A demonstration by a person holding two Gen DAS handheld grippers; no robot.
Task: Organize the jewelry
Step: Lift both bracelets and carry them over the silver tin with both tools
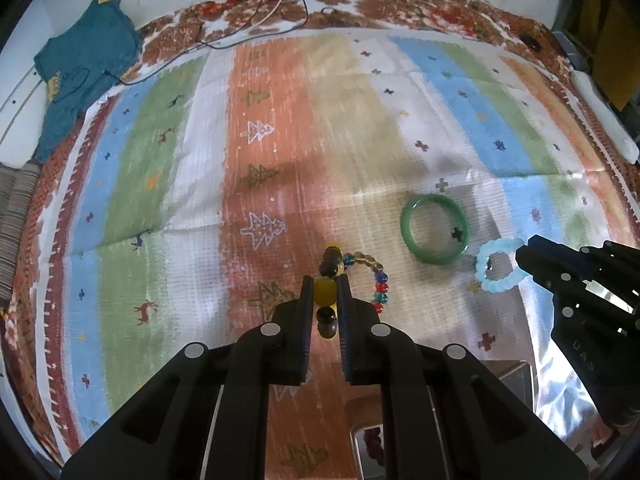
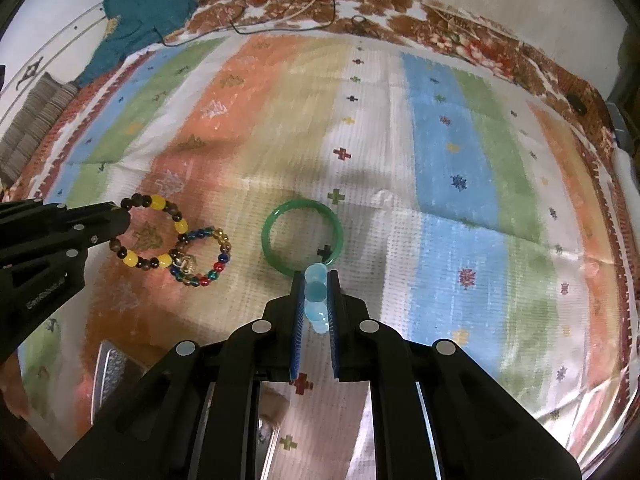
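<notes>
Yellow/brown bead bracelet (image 2: 146, 236) lay flat on the striped cloth (image 1: 280, 128), its near arc pinched in my left gripper (image 1: 324, 300); jaws were clamped on a yellow bead w/ dark beads either side. In the right wrist view its far side touched or overlapped the multicolor glass-bead bracelet (image 2: 208, 256); couldn't tell if they were linked or just stacked. Pale blue bead bracelet (image 1: 498, 266) sat just beside the green bangle (image 1: 434, 230), and my right gripper (image 2: 316, 304) was closed on its near edge, blue beads stacked betw the pads.

Risks as I judged them: lifting the yellow one could've dragged the multicolor one along if beads were snagged. Round beads betw flat pads = poor hold, could roll and pop out. Elastic strands might stretch or swing if pulled fast. Blue ring was close enough to the bangle to nudge it on the way out.

Orientation: all rings were flat, no real long axis. Yellow bracelet ran away from the left jaws along the orange stripe, roughly in line w/ the fingers; yellow + multicolor pair together made a figure-8 w/ its long axis diagonal across the right wrist view. Blue ring extended fwd from the right jaws toward the bangle.
</notes>
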